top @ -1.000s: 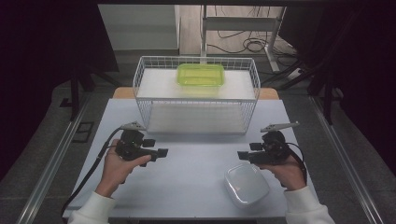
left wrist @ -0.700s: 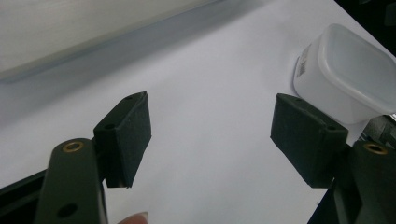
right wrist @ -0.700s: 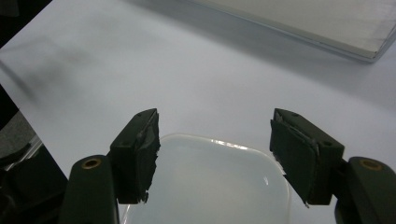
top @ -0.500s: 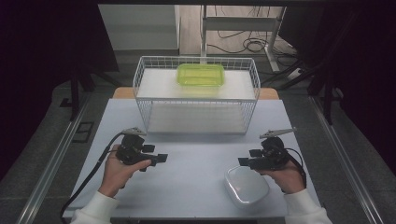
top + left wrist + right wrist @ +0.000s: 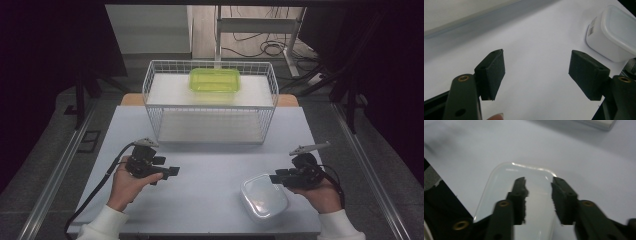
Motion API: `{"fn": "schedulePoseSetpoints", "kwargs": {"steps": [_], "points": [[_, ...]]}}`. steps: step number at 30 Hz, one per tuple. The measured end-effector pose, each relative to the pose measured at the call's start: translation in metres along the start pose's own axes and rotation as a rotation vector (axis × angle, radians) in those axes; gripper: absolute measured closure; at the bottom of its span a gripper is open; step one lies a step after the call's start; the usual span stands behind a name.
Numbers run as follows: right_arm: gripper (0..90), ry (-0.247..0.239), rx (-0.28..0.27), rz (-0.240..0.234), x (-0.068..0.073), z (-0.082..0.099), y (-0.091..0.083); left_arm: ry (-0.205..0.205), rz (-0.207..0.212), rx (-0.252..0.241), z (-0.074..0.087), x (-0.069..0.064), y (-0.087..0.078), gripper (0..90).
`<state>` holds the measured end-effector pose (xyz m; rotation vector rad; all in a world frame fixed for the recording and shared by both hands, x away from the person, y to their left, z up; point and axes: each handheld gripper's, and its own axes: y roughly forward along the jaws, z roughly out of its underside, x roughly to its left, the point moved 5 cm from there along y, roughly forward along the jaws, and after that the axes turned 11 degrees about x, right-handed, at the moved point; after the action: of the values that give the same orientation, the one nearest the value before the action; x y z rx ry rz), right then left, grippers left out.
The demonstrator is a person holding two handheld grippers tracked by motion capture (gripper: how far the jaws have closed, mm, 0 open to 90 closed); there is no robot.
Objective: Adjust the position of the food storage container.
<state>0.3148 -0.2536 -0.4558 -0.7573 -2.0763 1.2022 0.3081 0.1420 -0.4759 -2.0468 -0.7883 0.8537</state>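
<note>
A translucent white lidded container (image 5: 263, 201) lies at the front right of the table. My right gripper (image 5: 274, 178) hovers at its right edge, pointing left. In the right gripper view the jaws (image 5: 538, 181) stand narrowly apart just over the lid (image 5: 499, 187). They have just been closing, and nothing is pinched between them. My left gripper (image 5: 173, 171) is held at the table's left, open and pointing right. Its wide-spread jaws (image 5: 536, 53) have only bare tabletop between them, with the container (image 5: 614, 32) farther off.
A white wire basket (image 5: 150, 85) stands at the back of the pale table (image 5: 210, 170), with a green lidded box (image 5: 214, 80) resting at its top. Metal rails run along both table sides. Cables lie on the floor beyond.
My right gripper has come down toward the near edge over the container, and its jaws have narrowed. The left gripper and the container have stayed put.
</note>
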Motion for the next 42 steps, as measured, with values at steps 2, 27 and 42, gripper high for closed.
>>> {"fn": "schedulePoseSetpoints", "kwargs": {"steps": [2,27,42], "points": [[80.4,0.014,0.034,0.005,-0.002,0.005,-0.002,0.001,-0.001,0.004,0.001,-0.001,0.0,28.5],[89.0,0.013,0.323,0.079,0.001,0.086,0.012,-0.002,0.038,0.035,0.001,-0.004,0.006,28.8],[88.9,-0.016,0.359,0.033,0.012,0.084,0.025,0.003,0.033,0.043,0.001,-0.004,0.007,28.9]]}}
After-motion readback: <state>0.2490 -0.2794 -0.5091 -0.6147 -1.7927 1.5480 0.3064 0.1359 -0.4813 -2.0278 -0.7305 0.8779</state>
